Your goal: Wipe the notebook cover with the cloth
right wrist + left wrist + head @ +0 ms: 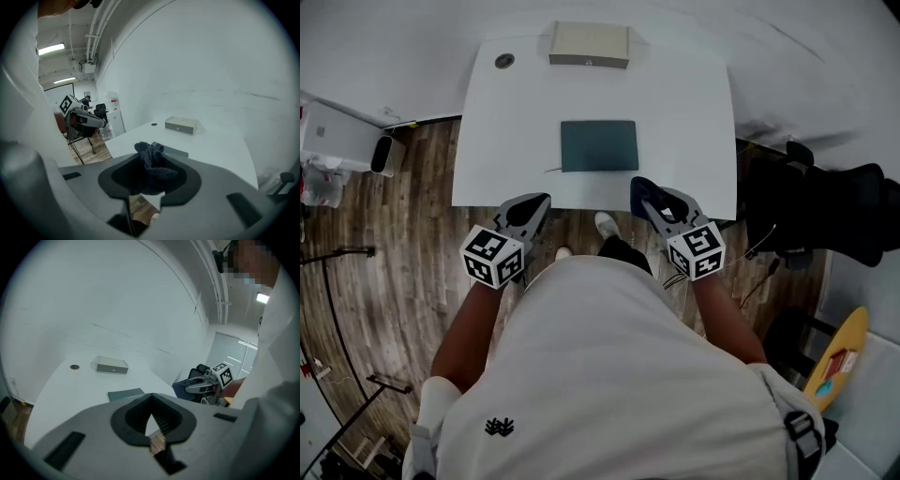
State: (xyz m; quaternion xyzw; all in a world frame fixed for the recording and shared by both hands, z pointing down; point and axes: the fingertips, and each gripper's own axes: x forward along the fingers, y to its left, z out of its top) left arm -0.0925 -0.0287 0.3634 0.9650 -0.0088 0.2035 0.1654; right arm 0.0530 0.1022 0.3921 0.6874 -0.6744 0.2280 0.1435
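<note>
Just short of the notebook (598, 145), jaws of the right gripper (644, 190) clamp a dark cloth (151, 166); the left gripper (533, 204) is closed, empty.

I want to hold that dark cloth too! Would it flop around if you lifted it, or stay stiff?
Probably floppy: the cloth sits bunched and wrinkled in the right gripper, with a tuft poking up. It looks fuzzy, so likely light and not slippery.
</note>
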